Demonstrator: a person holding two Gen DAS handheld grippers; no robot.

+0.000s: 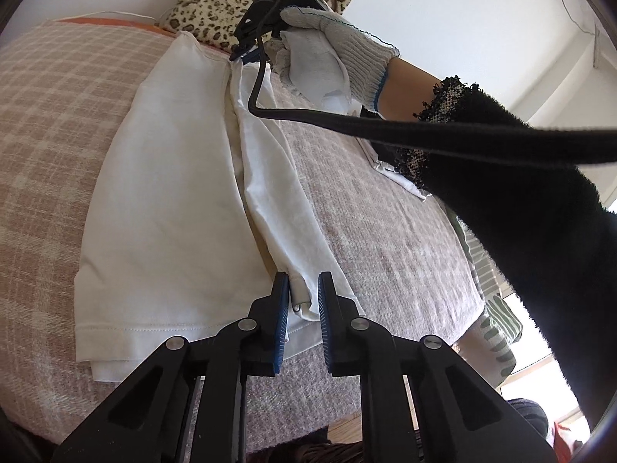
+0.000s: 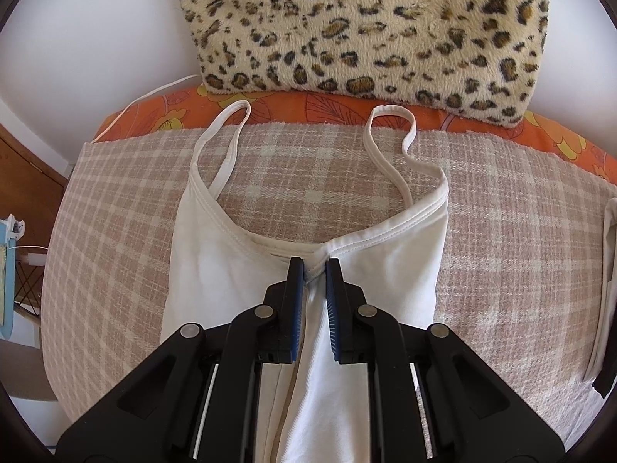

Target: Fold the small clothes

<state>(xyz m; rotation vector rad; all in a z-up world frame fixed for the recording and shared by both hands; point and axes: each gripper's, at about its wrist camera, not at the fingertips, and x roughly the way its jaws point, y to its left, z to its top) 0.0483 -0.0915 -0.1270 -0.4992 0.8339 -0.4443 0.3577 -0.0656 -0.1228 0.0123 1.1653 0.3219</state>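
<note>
A: Big stuff first. What's the top lying on?

B: The bed (image 2: 123, 208), on its pink plaid blanket. A leopard cushion (image 2: 366, 27) stands at the far edge, against the wall. The white camisole (image 1: 162, 200) is spread flat on the blanket, with one side panel already turned over the body along a lengthwise crease. The straps (image 2: 389, 146) point toward the cushion.

A: And your grippers?

B: Your right gripper (image 2: 315, 266) is at the neckline, jaws clamped on the gathered neckline hem right at the crease. Your left gripper (image 1: 303, 293) is at the bottom hem end, jaws nearly closed around a bunched corner of fabric, and I judge that a pinch too. Your gloved right hand (image 1: 327, 50) shows up in the left view.

A: How will it handle?

B: My guess is light, thin, stretchy jersey that's totally limp, so it'll sag between your two grips and slide easily on the blanket. Take it by the stitched hems, since they're thicker and won't slip. Watch the loose straps, because they'll trail and could tangle.
</note>
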